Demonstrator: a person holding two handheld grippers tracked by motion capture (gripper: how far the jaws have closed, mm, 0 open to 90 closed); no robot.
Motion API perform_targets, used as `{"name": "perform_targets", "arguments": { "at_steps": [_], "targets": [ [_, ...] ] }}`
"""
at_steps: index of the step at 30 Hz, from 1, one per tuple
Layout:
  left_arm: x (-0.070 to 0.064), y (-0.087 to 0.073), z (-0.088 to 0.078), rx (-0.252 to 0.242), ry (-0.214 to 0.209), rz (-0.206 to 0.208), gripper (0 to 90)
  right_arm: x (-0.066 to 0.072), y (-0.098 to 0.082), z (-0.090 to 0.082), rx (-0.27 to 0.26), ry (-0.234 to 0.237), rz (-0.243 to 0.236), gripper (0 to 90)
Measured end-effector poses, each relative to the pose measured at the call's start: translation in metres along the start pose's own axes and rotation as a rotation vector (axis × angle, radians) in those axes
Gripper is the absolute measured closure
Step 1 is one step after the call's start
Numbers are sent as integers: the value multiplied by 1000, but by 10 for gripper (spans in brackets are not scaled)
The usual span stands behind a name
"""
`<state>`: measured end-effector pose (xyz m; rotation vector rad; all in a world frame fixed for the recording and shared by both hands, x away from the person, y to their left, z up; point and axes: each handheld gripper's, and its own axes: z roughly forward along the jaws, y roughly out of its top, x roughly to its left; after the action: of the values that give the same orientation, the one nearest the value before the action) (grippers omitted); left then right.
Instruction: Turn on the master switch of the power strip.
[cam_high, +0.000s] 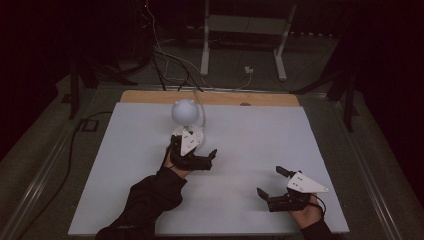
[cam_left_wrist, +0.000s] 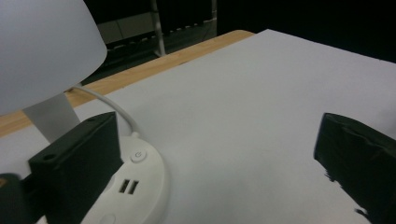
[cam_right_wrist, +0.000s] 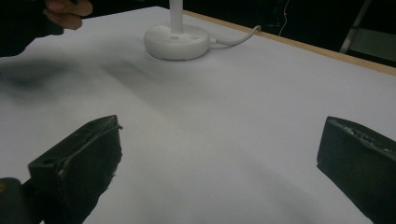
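A white desk lamp stands on the white board, its round shade (cam_high: 185, 111) above a round base (cam_high: 194, 133). My left gripper (cam_high: 195, 147) is open right at the base's near side. In the left gripper view the left jaw lies over the base (cam_left_wrist: 144, 186) beside its power button (cam_left_wrist: 138, 156) and USB ports (cam_left_wrist: 128, 186), under the shade (cam_left_wrist: 42, 46). My left gripper (cam_left_wrist: 215, 154) holds nothing. My right gripper (cam_high: 271, 182) is open over bare board at the near right. From my right gripper (cam_right_wrist: 217, 149), the lamp base (cam_right_wrist: 176, 41) is far ahead.
The lamp's white cable (cam_high: 201, 107) runs back over the wooden strip (cam_high: 150, 96) at the board's far edge. Beyond the table lie floor cables (cam_high: 165, 55) and a metal stand (cam_high: 245, 25). The white board (cam_high: 260, 130) is bare at the right.
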<state>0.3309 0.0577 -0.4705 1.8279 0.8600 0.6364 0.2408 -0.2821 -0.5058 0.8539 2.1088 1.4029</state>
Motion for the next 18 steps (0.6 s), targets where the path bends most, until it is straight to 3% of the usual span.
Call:
{"name": "perform_targets", "arguments": {
  "at_steps": [5,8,11,12,16,18],
  "targets": [
    [6,1,8,9,15,-6,64,0,0,0,-3,3,1,0],
    [9,-1,12,5,7,-7,170,0,0,0,-4,3,0,0],
    [10,-4,18,21,25,-6,250,0,0,-1,-8,4,4,0],
    [11,-5,19,23,28,-1,250,0,0,-1,-8,4,4,0],
    [10,-7,25,43,36,26,412,0,1,-1,-7,0,2,0],
    [11,-8,28,55,43,41,440,0,1,-1,-8,0,4,0]
  ]
}}
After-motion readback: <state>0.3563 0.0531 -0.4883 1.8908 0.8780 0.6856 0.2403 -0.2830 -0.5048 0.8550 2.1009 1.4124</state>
